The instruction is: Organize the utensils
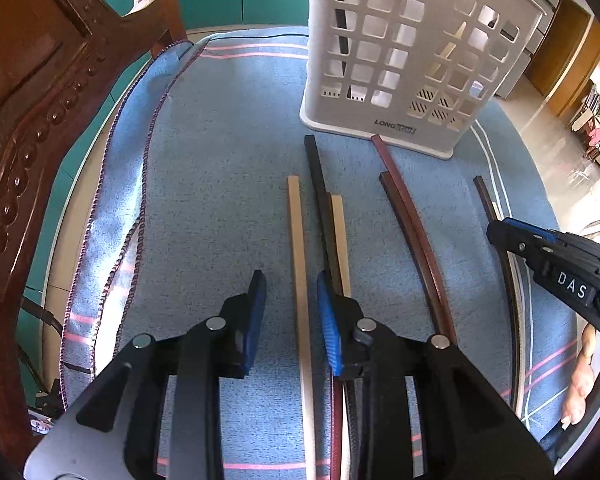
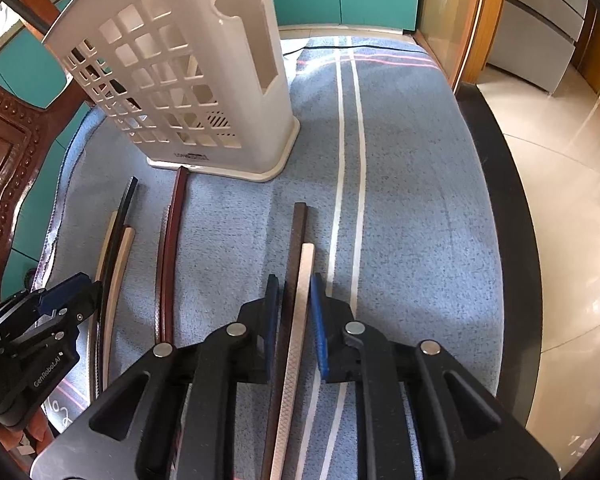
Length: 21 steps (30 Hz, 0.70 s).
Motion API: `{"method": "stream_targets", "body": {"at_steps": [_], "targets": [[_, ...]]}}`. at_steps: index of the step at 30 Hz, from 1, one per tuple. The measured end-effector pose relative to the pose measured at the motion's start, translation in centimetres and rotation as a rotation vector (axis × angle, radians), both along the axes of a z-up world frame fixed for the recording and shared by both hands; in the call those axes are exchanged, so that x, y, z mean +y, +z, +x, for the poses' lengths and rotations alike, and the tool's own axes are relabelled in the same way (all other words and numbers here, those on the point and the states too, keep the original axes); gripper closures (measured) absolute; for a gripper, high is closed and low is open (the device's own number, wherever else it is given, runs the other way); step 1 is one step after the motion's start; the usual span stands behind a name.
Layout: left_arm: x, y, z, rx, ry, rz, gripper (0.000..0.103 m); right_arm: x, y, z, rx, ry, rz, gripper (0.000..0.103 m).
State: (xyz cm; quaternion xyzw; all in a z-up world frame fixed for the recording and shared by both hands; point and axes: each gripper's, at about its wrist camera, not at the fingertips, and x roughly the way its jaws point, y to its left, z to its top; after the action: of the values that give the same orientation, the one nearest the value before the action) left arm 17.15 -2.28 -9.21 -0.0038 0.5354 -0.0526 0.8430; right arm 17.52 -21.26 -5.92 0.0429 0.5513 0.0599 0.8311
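Note:
Several chopsticks lie lengthwise on a blue towel (image 1: 220,140) before a white slotted utensil holder (image 1: 404,60), also in the right wrist view (image 2: 188,80). My left gripper (image 1: 292,284) is open, its jaws astride a beige chopstick (image 1: 298,240); a black chopstick (image 1: 318,184) and another beige one (image 1: 340,236) lie by its right finger. A maroon pair (image 1: 408,216) lies further right. My right gripper (image 2: 294,288) is open around a dark brown chopstick (image 2: 298,232) and a white one (image 2: 304,276), not touching them. The holder has a few sticks inside.
A carved wooden chair (image 1: 32,120) stands at the left. The table's dark edge (image 2: 512,200) runs along the right, with tiled floor beyond. A teal wall and a black cable (image 1: 252,36) lie behind the towel.

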Motion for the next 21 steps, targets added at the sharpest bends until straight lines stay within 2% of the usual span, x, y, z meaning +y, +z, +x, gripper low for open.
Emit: {"method": "stream_targets", "body": {"at_steps": [2, 4, 6, 7, 13, 15, 16, 18, 19, 21], "targets": [[-0.1, 0.0, 0.0, 0.0, 0.0, 0.0, 0.073, 0.2, 0.0, -0.1, -0.002, 0.002, -0.004, 0.083], [-0.2, 0.1, -0.3, -0.001, -0.001, 0.006, 0.067, 0.3, 0.0, -0.1, -0.004, 0.004, -0.007, 0.083], [-0.3, 0.0, -0.4, 0.0, 0.002, 0.022, 0.044, 0.3, 0.0, -0.1, -0.005, 0.005, -0.007, 0.083], [-0.2, -0.2, -0.4, 0.002, 0.009, 0.034, 0.042, 0.3, 0.0, -0.1, -0.005, 0.005, -0.007, 0.083], [0.1, -0.2, -0.3, -0.006, 0.013, 0.038, 0.041, 0.3, 0.0, -0.1, -0.006, 0.008, -0.014, 0.083], [0.2, -0.2, -0.2, -0.01, 0.019, 0.037, 0.044, 0.4, 0.0, -0.3, -0.008, 0.011, -0.018, 0.083], [0.3, -0.2, -0.1, -0.015, 0.022, 0.04, 0.05, 0.4, 0.0, -0.4, -0.008, 0.012, -0.02, 0.083], [0.6, 0.0, -0.1, -0.025, 0.033, 0.039, 0.067, 0.4, 0.1, -0.4, -0.009, 0.015, -0.022, 0.083], [0.7, 0.0, 0.0, -0.027, 0.037, 0.039, 0.07, 0.5, 0.0, -0.4, -0.01, 0.016, -0.024, 0.083], [0.8, 0.1, 0.3, -0.028, 0.047, 0.037, 0.082, 0.7, 0.0, -0.4, -0.011, 0.018, -0.03, 0.083]]}}
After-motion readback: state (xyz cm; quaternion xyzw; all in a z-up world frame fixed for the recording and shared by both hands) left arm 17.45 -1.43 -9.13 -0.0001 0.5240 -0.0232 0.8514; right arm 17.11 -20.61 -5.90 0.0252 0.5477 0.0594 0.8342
